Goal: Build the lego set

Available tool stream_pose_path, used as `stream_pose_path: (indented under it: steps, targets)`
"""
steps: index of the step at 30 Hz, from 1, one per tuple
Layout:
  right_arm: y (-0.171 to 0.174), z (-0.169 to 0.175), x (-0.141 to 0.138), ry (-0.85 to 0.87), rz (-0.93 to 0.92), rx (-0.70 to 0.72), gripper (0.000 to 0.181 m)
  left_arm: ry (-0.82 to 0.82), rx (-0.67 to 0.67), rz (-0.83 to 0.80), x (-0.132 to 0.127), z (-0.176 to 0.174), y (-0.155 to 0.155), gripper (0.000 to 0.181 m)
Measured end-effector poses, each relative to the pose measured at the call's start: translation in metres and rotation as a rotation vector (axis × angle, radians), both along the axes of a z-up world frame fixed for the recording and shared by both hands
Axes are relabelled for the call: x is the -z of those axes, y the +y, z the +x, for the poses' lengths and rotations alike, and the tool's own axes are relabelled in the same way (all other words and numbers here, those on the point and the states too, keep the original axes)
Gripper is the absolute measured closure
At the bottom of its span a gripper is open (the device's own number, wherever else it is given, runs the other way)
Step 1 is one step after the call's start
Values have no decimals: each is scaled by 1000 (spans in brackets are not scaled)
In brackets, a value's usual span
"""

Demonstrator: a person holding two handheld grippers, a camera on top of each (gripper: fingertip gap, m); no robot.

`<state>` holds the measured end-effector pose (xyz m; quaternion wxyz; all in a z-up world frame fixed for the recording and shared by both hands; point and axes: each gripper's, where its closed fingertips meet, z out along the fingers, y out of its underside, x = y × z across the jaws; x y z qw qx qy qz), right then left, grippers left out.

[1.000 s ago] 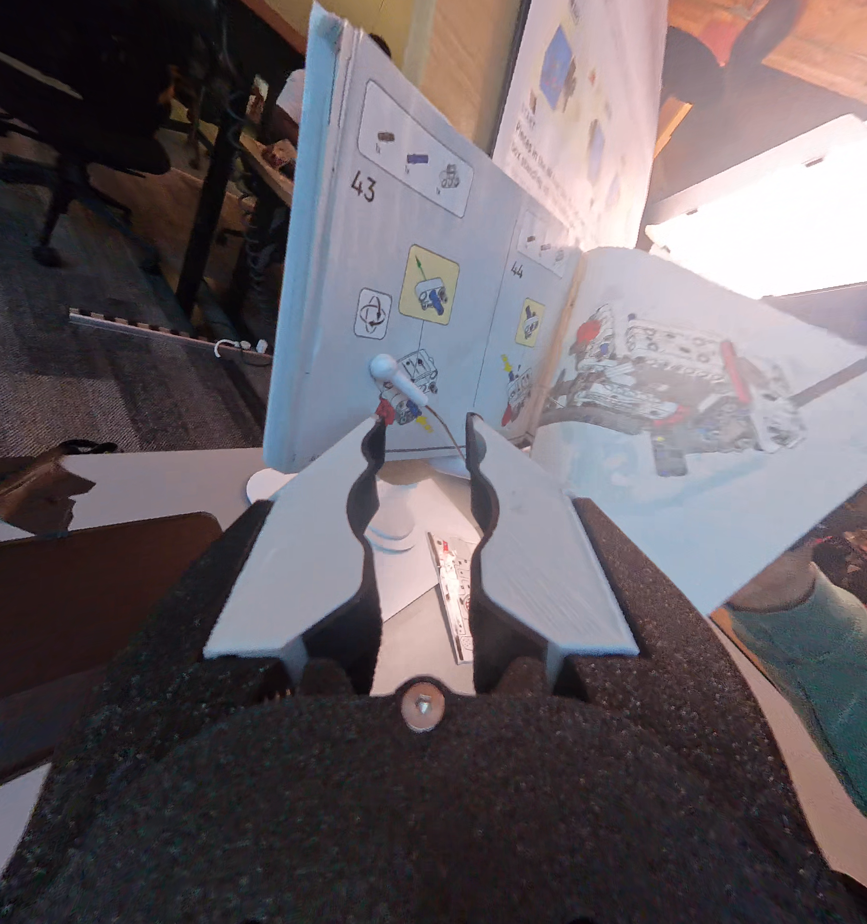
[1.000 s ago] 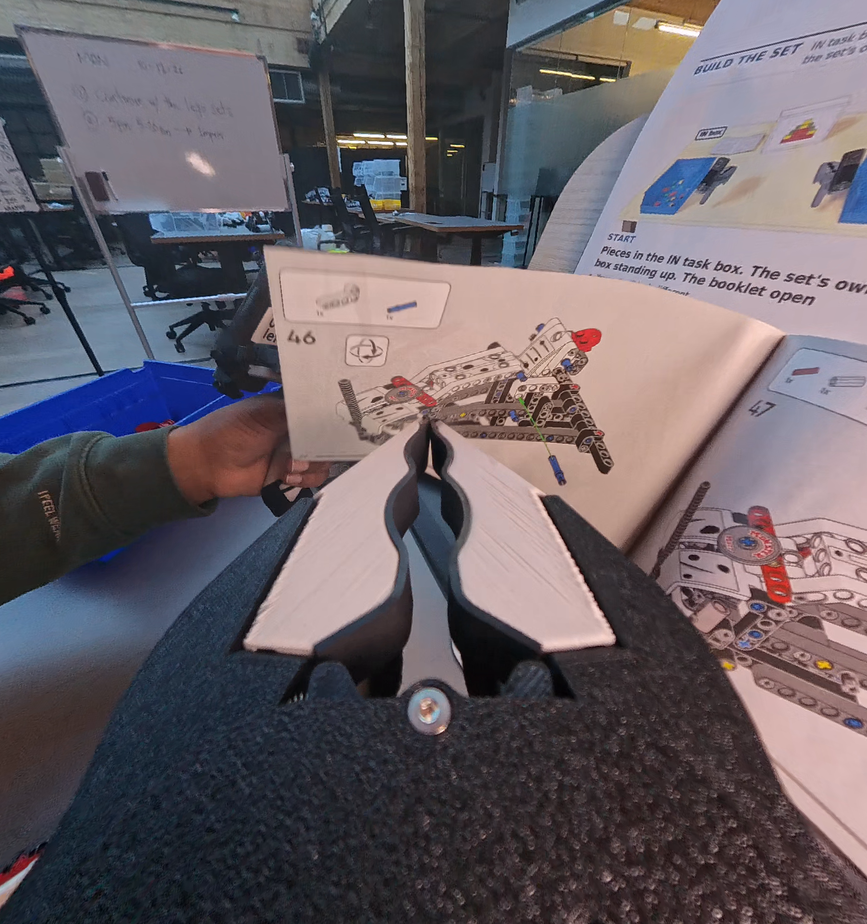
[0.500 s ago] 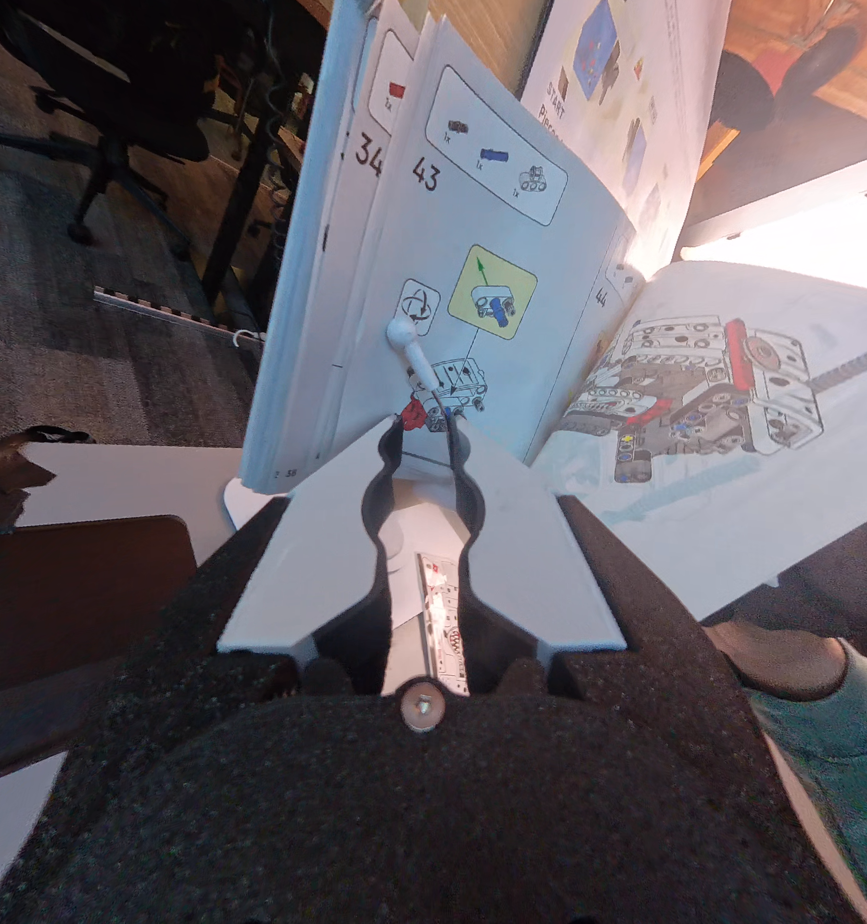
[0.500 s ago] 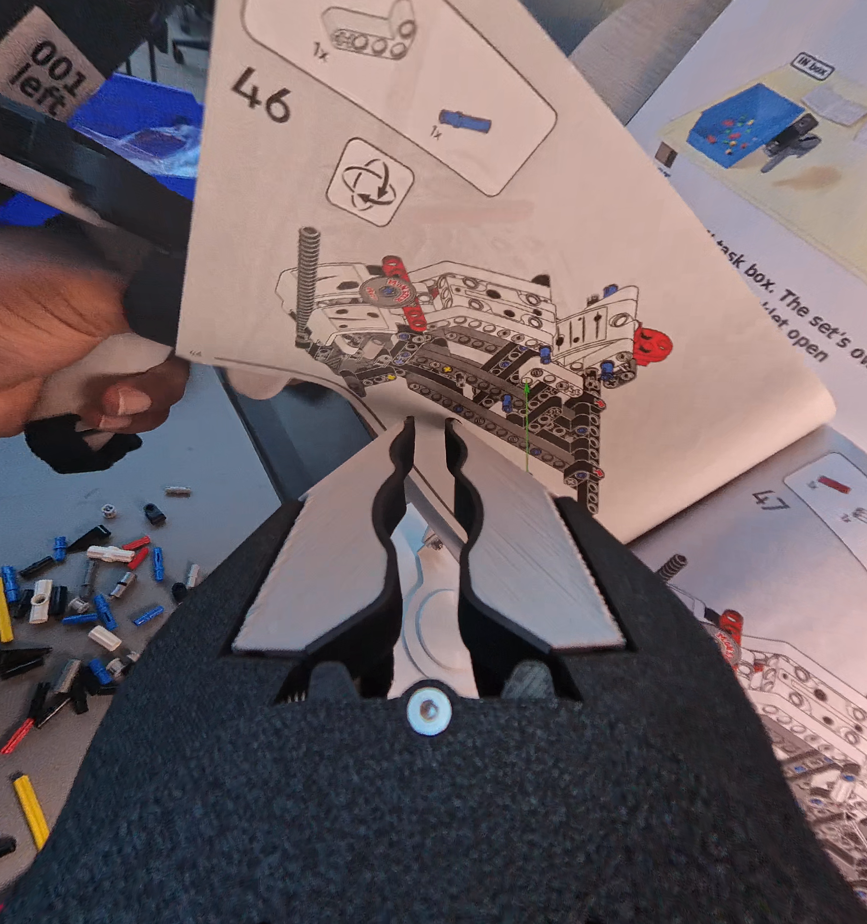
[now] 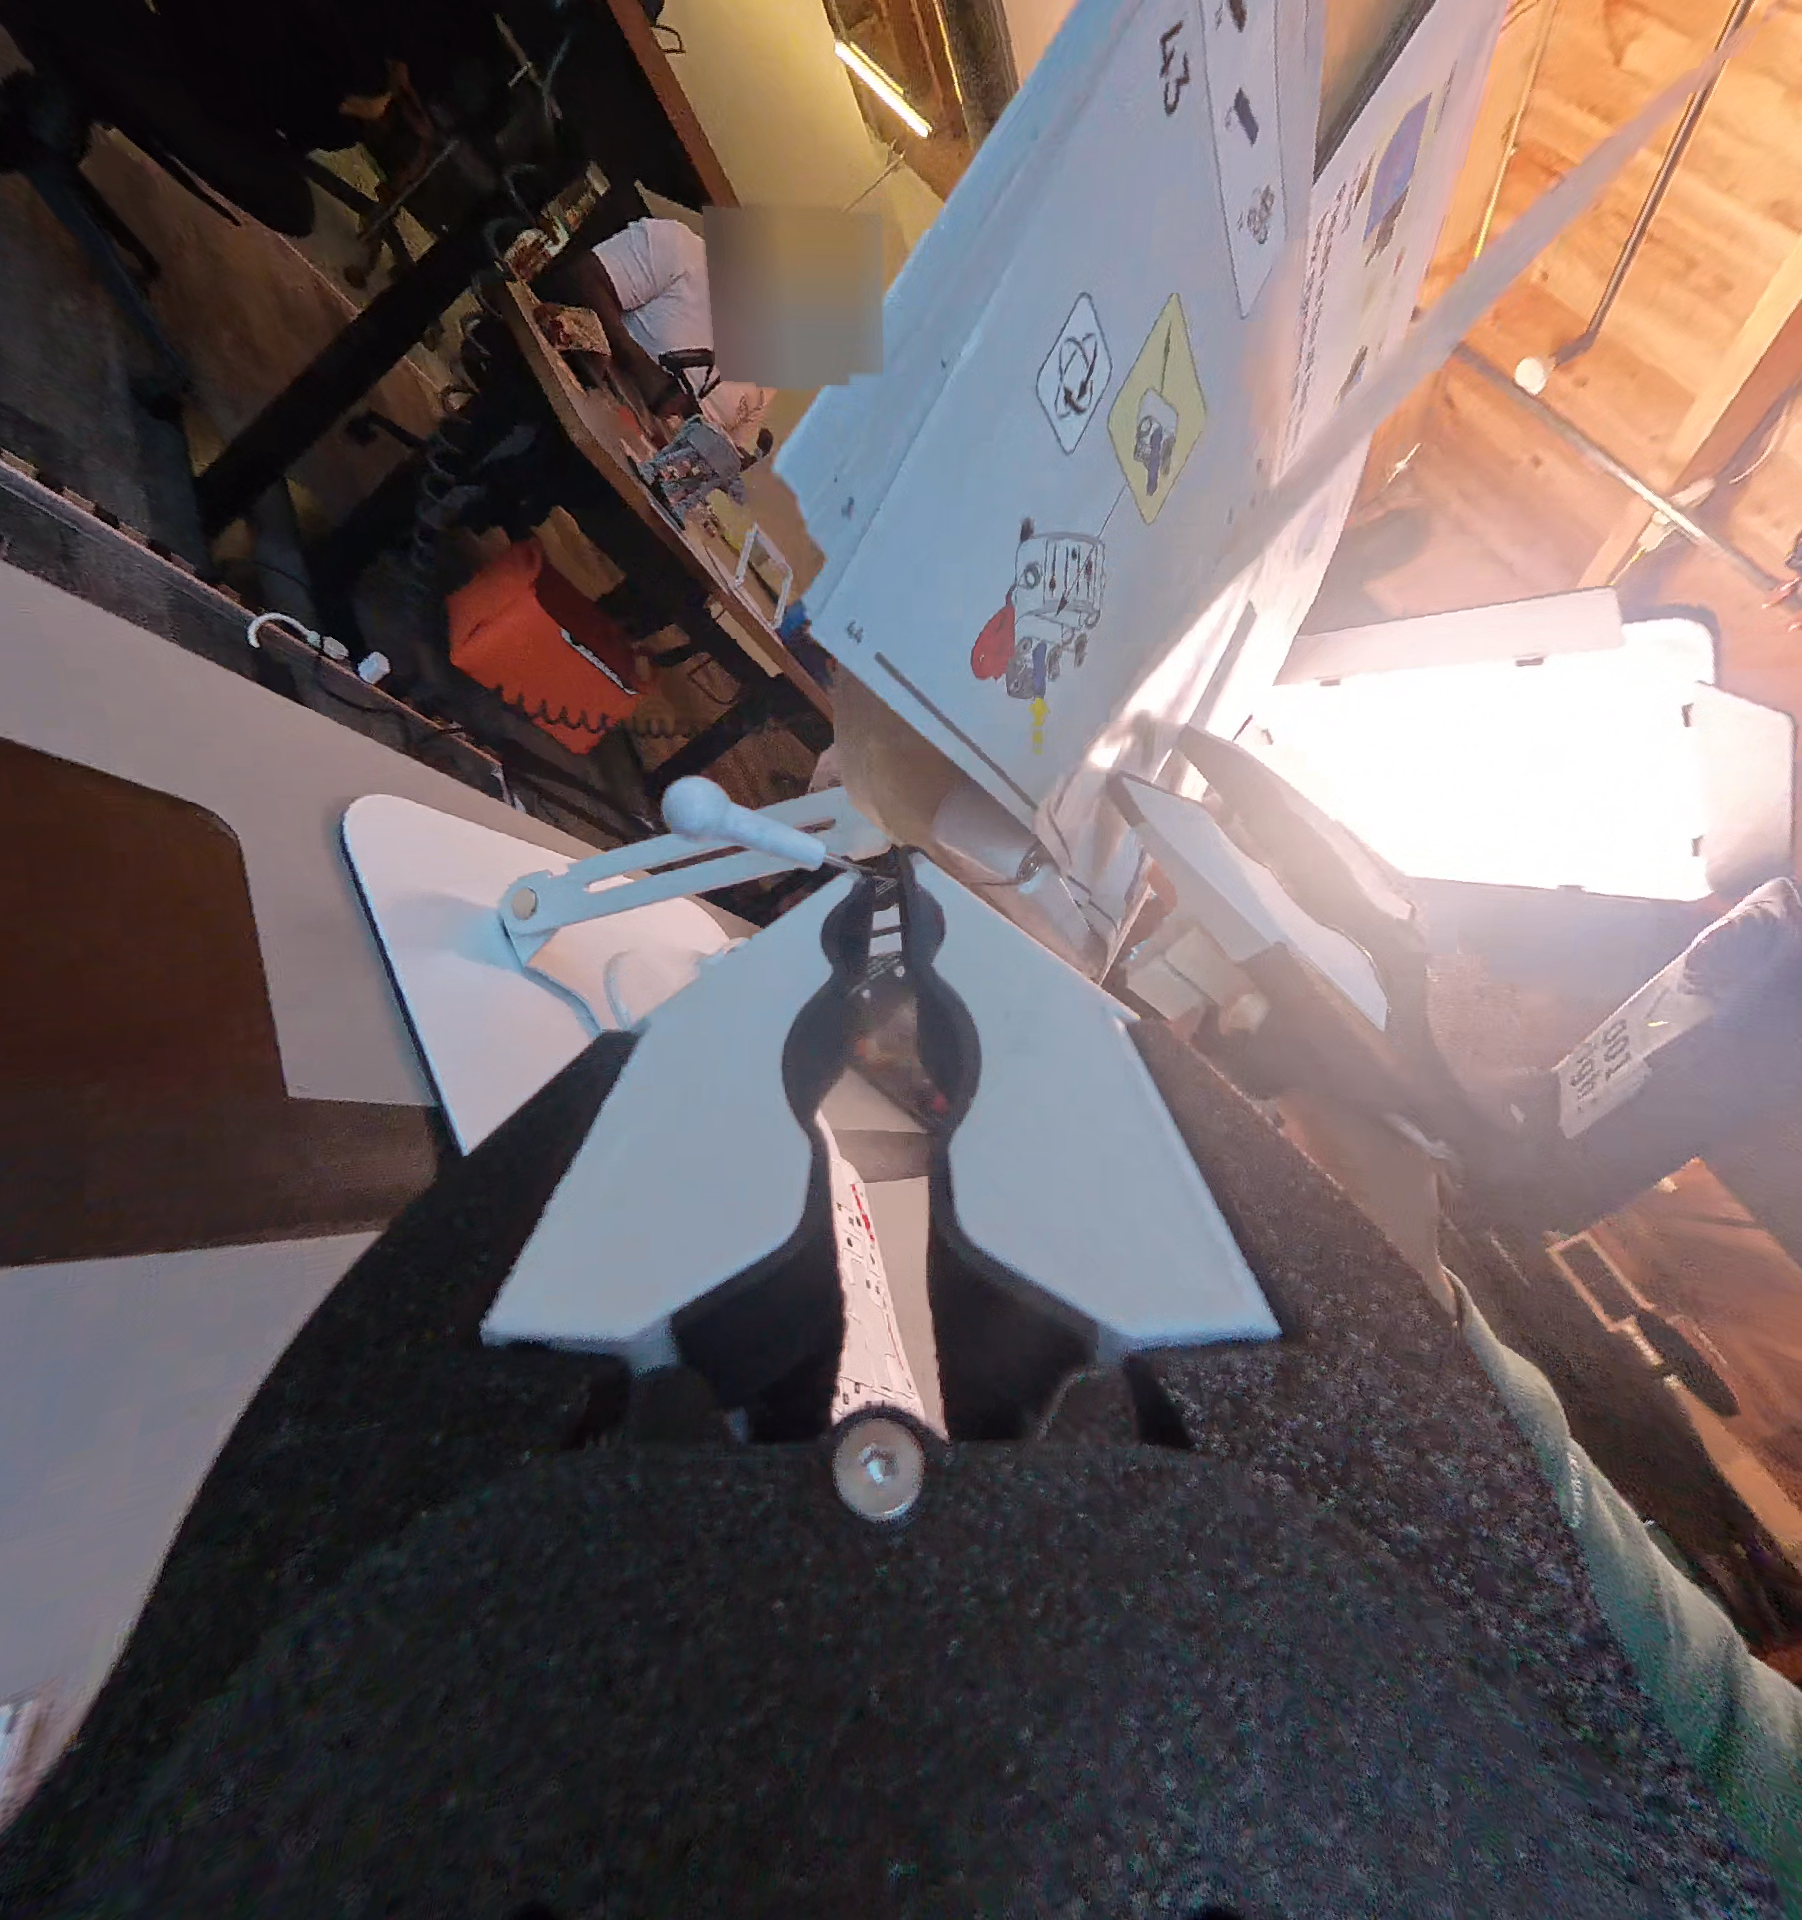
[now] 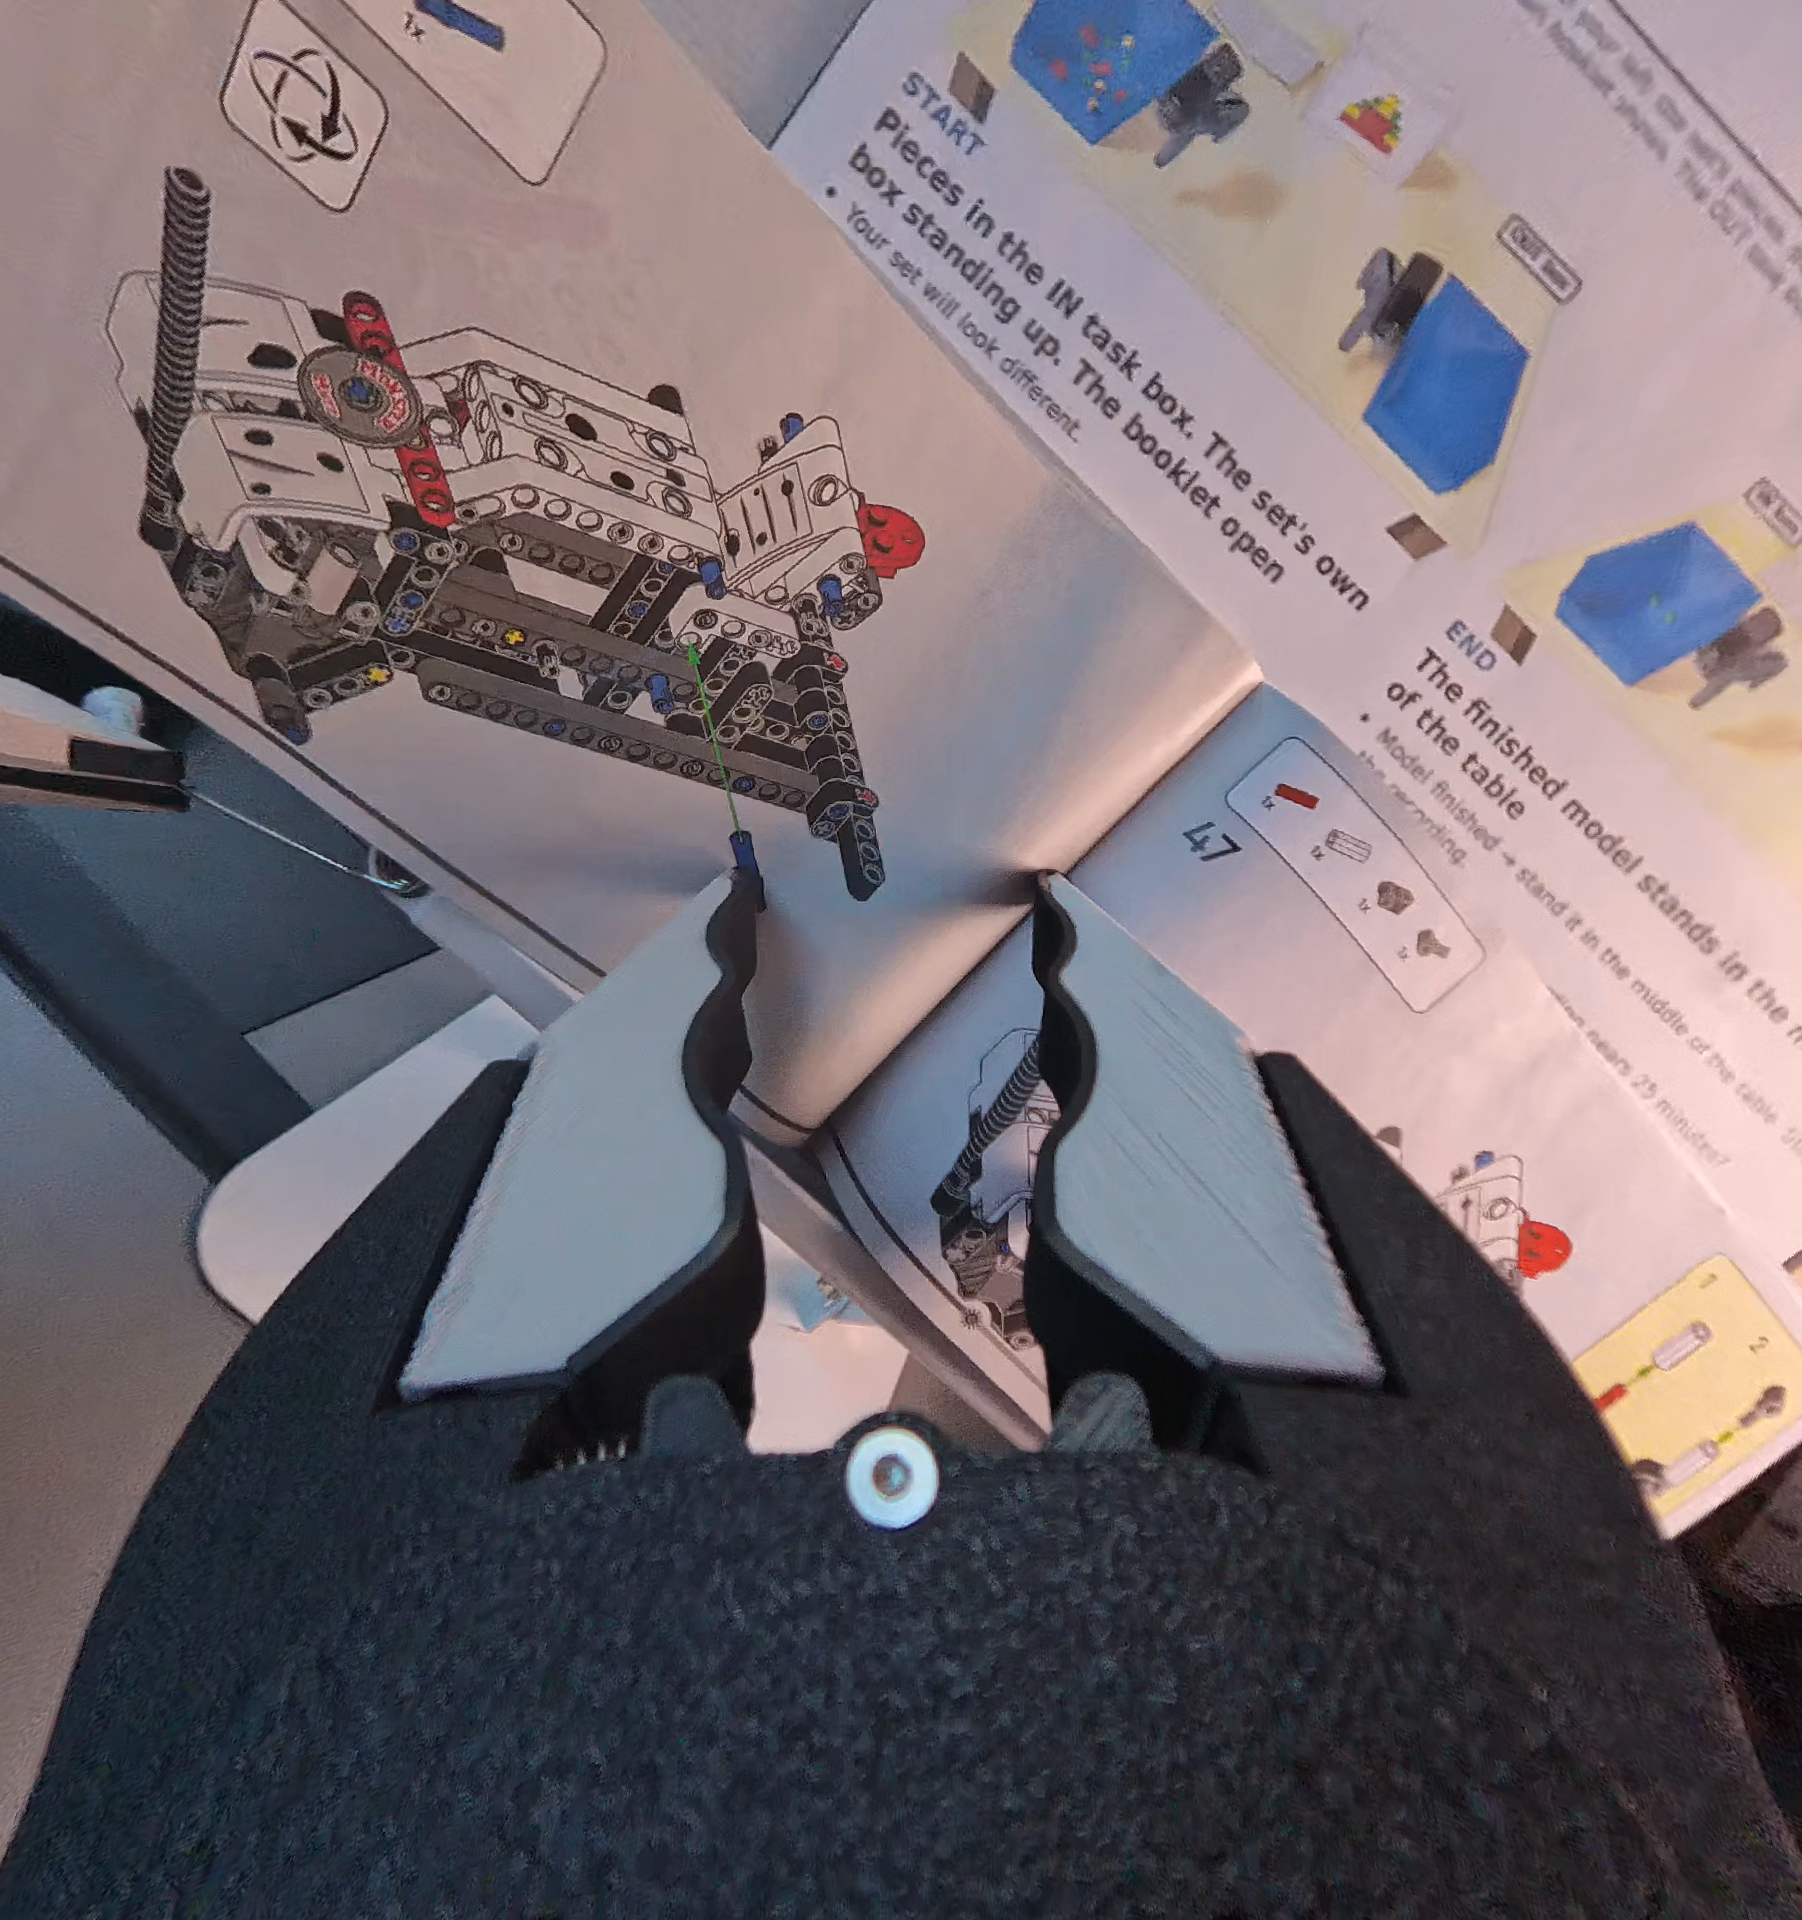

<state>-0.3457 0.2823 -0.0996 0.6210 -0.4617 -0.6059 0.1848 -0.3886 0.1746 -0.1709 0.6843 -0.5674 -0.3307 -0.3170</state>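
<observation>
Two grippers show, and both are at the instruction booklet (image 6: 564, 436), which stands open on a white stand (image 5: 585, 883) on the pale tabletop (image 5: 128, 748). The left gripper (image 5: 892, 868) has its fingertips drawn together to a very narrow gap at a thin dark wire clip at the end of the stand's slotted white arm; whether the tips actually pinch the clip cannot be told. Just above it, one booklet leaf (image 5: 1063, 436) is lifted and tilted, with its printed build drawing facing the left wrist camera. In the right wrist view the right gripper (image 6: 886, 894) is spread wide and holds nothing, its fingertips just in front of the booklet's centre fold, one on either side of it. The left-hand page carries a large drawing of the grey, white and red model, and the right-hand page (image 6: 1323, 873) a parts box and further drawings. Behind the booklet leans a printed task sheet (image 6: 1499, 343) with pictures of blue boxes. The only containers in sight are those printed ones; no real box and no loose lego pieces can be seen in either view. In the left wrist view the other gripper (image 5: 1292, 904) appears to the right against strong glare, with a pale green sleeve (image 5: 1645, 1621) below it.
</observation>
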Motion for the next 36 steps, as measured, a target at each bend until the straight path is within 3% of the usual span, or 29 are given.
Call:
stream_pose_path:
  steps: [4, 13, 16, 21, 25, 29, 32, 34, 36]
  targets:
    - [-3, -11, -1, -31, 123, 19, 128, -80, 12, 83, 2, 6, -1, 179]
    - [-6, -16, -4, 6, 82, 68, 124, -286, -34, 281, 7, 16, -1, 180]
    - [-6, -16, -4, 7, 90, 59, 124, -237, -54, 259, 3, 15, -3, 181]
    - [-7, -16, -3, 22, 87, 49, 123, 45, -60, 132, -34, 20, 0, 181]
    - [-8, -15, -3, 19, 84, 46, 123, 25, -37, 47, -29, 18, 0, 179]
    - [-8, -15, -2, 12, 87, 37, 122, -32, -38, -6, -2, 33, -5, 134]
    - [-8, -14, -2, 5, 85, 33, 121, -288, 25, 78, 9, 39, -3, 100]
    - [-8, -15, -1, 7, 84, 32, 121, -452, 78, 155, 12, 42, 5, 91]
    - [-8, -14, -1, 9, 78, 33, 121, -582, 71, 283, 10, 30, 10, 97]
